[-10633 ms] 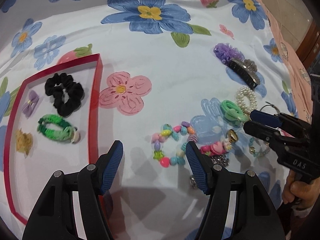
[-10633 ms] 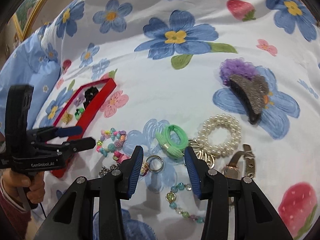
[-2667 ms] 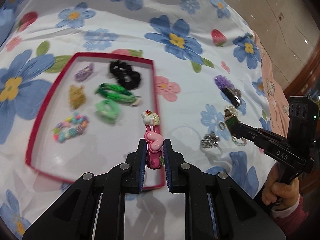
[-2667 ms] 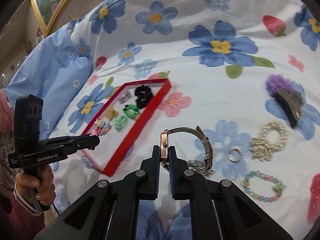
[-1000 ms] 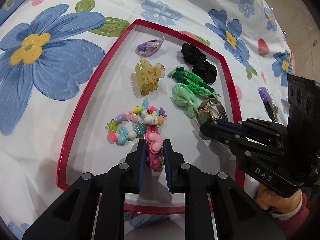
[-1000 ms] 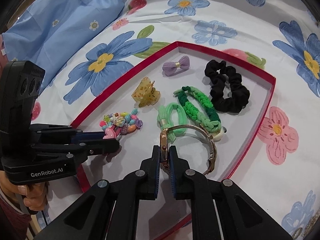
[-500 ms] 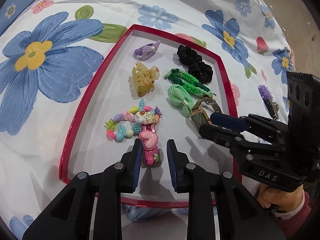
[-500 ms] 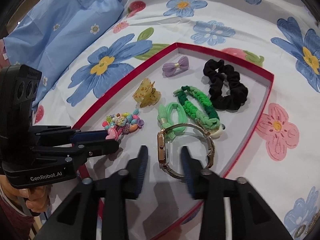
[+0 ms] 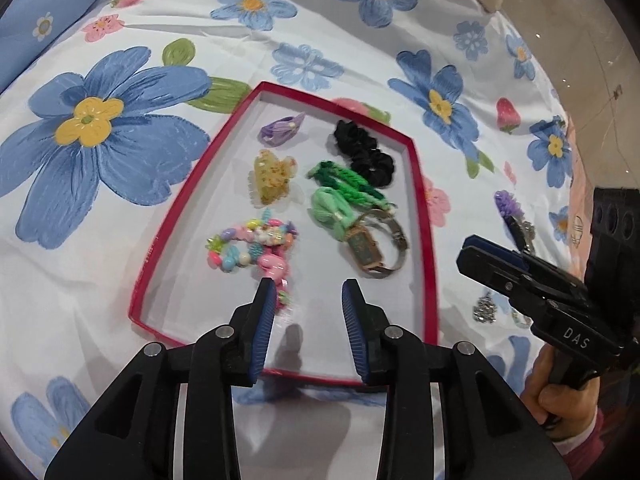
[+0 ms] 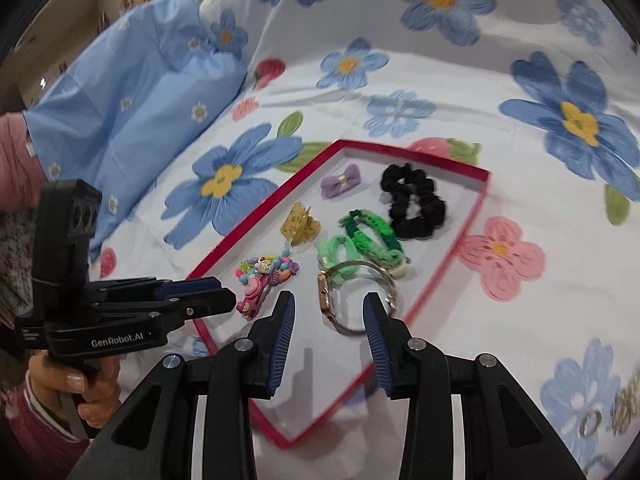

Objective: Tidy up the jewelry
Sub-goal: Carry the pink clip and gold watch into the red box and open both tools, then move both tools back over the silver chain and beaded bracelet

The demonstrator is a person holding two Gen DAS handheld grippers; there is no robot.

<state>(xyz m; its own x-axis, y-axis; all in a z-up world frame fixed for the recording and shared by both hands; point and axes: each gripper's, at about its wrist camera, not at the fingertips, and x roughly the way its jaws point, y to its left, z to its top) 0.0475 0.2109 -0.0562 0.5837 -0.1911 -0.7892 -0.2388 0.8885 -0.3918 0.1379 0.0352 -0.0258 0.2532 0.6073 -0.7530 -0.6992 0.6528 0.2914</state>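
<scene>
Both claws were let go: left claw [image 9: 308, 300] still spreading, right claw [image 10: 329, 314] parted, nothing gripped. The watch [image 10: 352, 294] sat in the red tray [image 10: 412, 308]. Light, slippery metal, floppy band, so I'd pinch the rigid case.

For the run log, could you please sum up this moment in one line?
left gripper: opening, empty | right gripper: open, empty | watch: in tray

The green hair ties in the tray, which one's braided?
The darker green tie, lying beside the black scrunchie. The pale green tie next to it is smooth.
</scene>
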